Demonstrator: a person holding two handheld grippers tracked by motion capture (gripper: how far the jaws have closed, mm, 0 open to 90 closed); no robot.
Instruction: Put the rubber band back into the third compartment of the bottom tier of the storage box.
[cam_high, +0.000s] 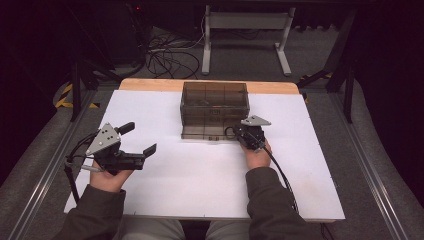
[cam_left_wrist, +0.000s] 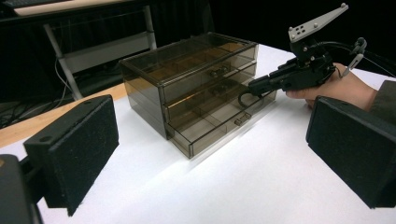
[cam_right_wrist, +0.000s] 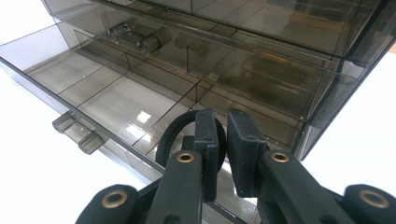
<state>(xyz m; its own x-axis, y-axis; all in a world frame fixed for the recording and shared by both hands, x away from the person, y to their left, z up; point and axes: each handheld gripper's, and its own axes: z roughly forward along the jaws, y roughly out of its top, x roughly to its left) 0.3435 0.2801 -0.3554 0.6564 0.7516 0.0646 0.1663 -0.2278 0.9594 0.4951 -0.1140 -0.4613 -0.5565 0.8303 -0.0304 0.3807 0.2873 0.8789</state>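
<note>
**Right gripper with black hair tie at the open bottom drawer**

Landmark: smoked transparent three-drawer organiser, standing on the white table top toward its far edge, drawer fronts facing the person.

Organiser: bottom drawer is pulled out a short way; its divided compartments are visible from above in the right gripper view, and the ones in sight look bare. The two upper drawers sit flush with the case. Each front carries a small clear handle; the bottom drawer handle points toward the person.

Right gripper: at the front right corner of the organiser, jaws pointing into the pulled-out drawer, over its right-hand compartments. The jaws stand nearly together with a narrow gap between the pads. A black hair tie loops around the left of the two jaws as that view shows them and hangs over the drawer; I cannot tell whether the pads pinch it. In the left gripper view the same loop dangles below the jaw tips just at the drawer front.

Left gripper: well left of the organiser and nearer the person, low over the table. Jaws spread wide, nothing between them; the pads frame the organiser in its own view.
</note>
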